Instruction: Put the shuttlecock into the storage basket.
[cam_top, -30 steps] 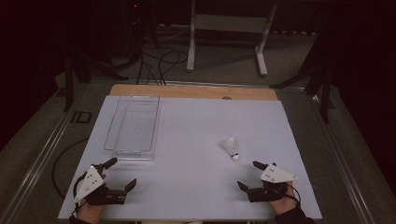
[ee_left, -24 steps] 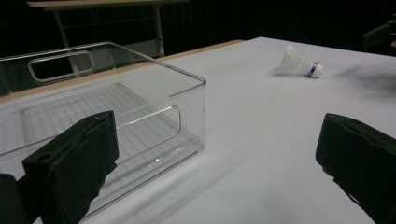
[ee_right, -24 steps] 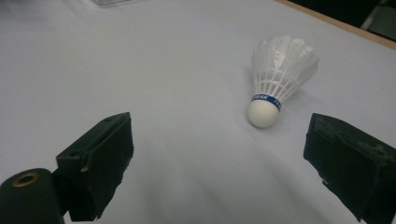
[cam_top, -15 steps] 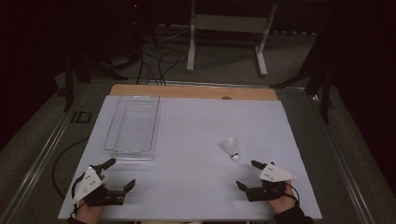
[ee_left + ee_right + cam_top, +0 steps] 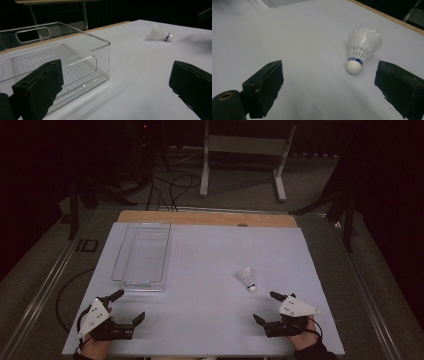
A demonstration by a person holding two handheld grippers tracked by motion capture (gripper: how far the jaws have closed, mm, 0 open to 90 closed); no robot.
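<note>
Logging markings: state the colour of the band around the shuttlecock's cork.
Blue band on the shuttlecock, clearest in the right gripper view.

- Your shuttlecock (image 5: 361, 51) has a translucent white plastic skirt, a smooth matt white cap and a glossy blue band.
- The bin (image 5: 57, 62) is clear, glossy plastic with a ribbed floor.
- Your table sheet (image 5: 210, 270) looks smooth, matt white; a bare wood strip (image 5: 205, 218) edges its far side.
- Your right gripper (image 5: 329, 85) and left gripper (image 5: 115, 82) carry matt black, rough-textured pads.
- A matt grey plate (image 5: 296, 307) tops your right gripper.
</note>
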